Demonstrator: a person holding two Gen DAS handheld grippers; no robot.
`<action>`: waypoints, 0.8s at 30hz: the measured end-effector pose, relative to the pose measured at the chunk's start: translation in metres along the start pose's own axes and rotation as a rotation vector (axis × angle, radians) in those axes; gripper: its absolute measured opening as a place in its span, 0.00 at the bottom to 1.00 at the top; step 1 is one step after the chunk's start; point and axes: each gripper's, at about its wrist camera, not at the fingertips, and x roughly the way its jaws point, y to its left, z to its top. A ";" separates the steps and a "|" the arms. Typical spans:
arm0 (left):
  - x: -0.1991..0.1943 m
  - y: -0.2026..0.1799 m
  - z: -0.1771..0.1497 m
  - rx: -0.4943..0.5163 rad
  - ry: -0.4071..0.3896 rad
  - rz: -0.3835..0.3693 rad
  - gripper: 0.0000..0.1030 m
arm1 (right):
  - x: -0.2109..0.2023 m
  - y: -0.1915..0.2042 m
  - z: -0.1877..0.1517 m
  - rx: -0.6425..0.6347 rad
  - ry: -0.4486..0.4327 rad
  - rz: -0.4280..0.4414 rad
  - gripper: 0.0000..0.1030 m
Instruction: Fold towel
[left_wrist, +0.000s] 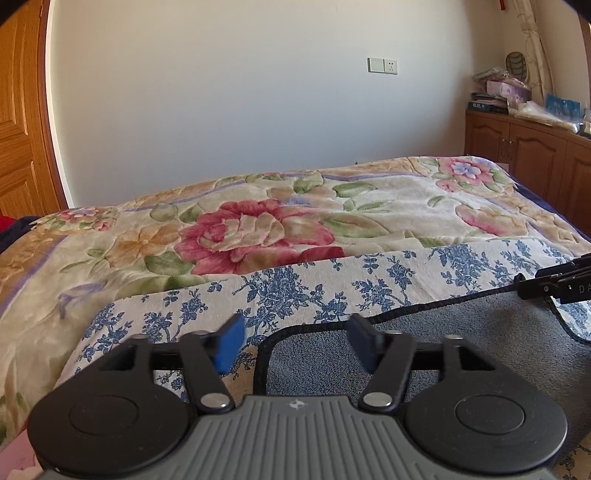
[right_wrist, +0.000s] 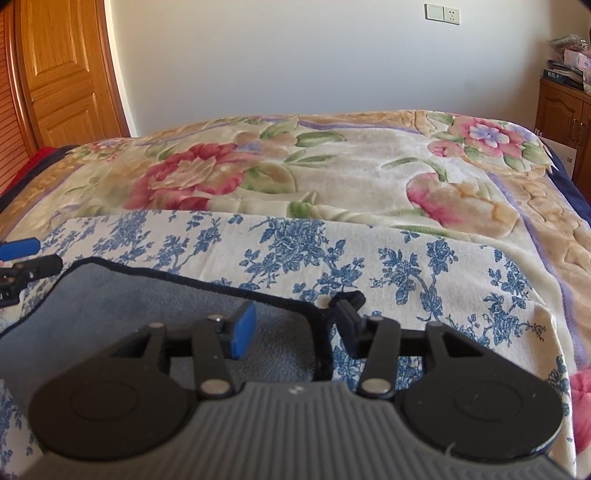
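Left gripper (left_wrist: 295, 339) up close: jaws spread wide, blue pads well apart, nothing pinched between them. Under and between the fingers lies the near left corner of the grey towel (left_wrist: 461, 354), its dark bound edge curving right through the gap. Whether the pads touch the cloth, I cannot tell.

Over to the right gripper (right_wrist: 295, 332): also wide open, empty. The towel's (right_wrist: 122, 310) right corner sits between its fingers, the black trim running just beside the right finger (right_wrist: 349, 317), with a small dark loop at that fingertip. Contact there is too close to call.

Each claw shows at the edge of the other's view: the right gripper (left_wrist: 554, 282) pokes in from the right at the towel's far right edge, and the left gripper (right_wrist: 26, 258) peeks in at far left with one blue pad visible.

The towel lies flat on a white cloth with blue flower print (left_wrist: 295, 284), which spreads out past it on all visible sides. Beyond that, a plush floral blanket (left_wrist: 258, 229) covers the bed.

Further back: a pale wall with a switch and socket plate (left_wrist: 383, 66), a wooden door (right_wrist: 62, 66) at left, and a wooden cabinet (left_wrist: 532, 151) at right, piled with boxes and bags.
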 end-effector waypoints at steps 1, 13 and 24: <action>-0.003 -0.001 0.001 -0.001 -0.008 0.003 0.78 | -0.003 0.001 0.000 0.000 -0.003 0.000 0.53; -0.049 -0.011 0.015 0.004 -0.037 0.012 0.95 | -0.045 0.018 -0.005 0.010 -0.018 0.023 0.63; -0.101 -0.013 0.026 0.002 -0.055 0.027 0.97 | -0.086 0.041 -0.015 0.008 -0.037 0.042 0.63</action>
